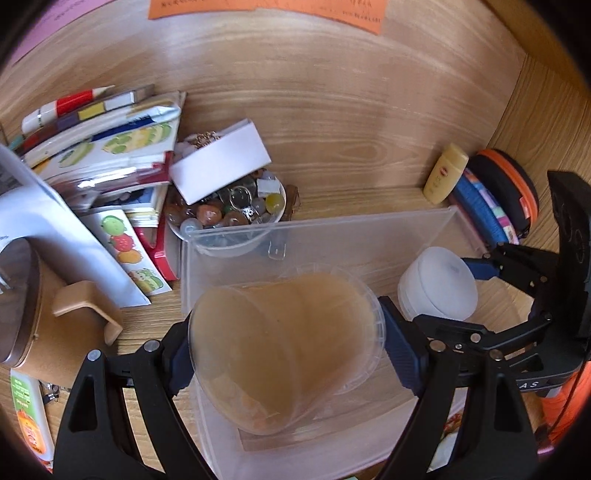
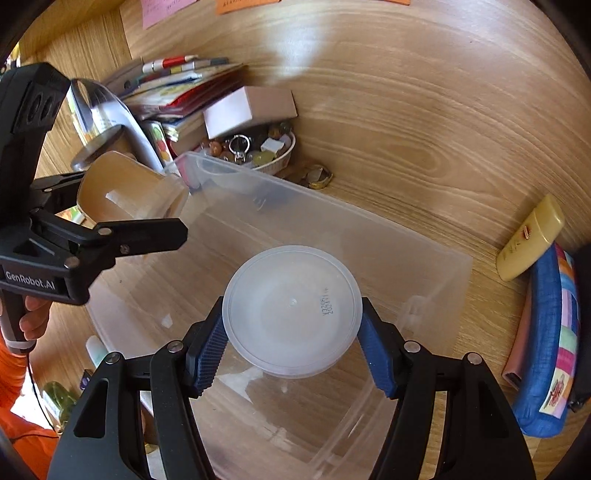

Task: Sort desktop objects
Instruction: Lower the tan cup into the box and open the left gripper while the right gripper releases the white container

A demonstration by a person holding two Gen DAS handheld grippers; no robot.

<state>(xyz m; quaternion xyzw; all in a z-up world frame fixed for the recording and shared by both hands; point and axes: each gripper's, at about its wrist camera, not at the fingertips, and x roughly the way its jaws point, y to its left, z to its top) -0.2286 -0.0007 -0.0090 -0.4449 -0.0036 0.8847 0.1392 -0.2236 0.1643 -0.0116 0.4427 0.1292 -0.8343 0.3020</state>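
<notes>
- Now both grippers hang over the clear bin [image 2: 436, 266], each with a load, and the step in hand looks like lowering the two into it.
- Left gripper [image 1: 288, 354]: jaws set wide and clamped on a clear cup [image 1: 284, 354] with a tan lining, held on its side and tilted over the bin's near-left part.
- Right gripper [image 2: 291, 343]: jaws at a middling width, pads pressed on the rim of a white jar [image 2: 291, 310], lid up, over the bin's middle.
- To do it well, I would bring each one low before letting go — the cup is thin and round, so it may roll if dropped on its side; better to turn it upright or nest it against a wall.
- Keep the two grippers apart as they descend; they are near each other, and the jar should land flat on the bin floor.
- Open the jaws only once the load rests on the bottom.
- Surface: a wooden desk [image 1: 351, 110] with strong grain, a wooden wall at the back carrying an orange note [image 1: 266, 11].
- Around the bin: a dish of beads [image 1: 225, 210] touching its far-left corner, a white box [image 1: 221, 162] on top of the dish, a heap of books [image 1: 99, 147], a yellow bottle [image 2: 532, 240] and a blue pouch [image 2: 546, 350] on the right.
</notes>
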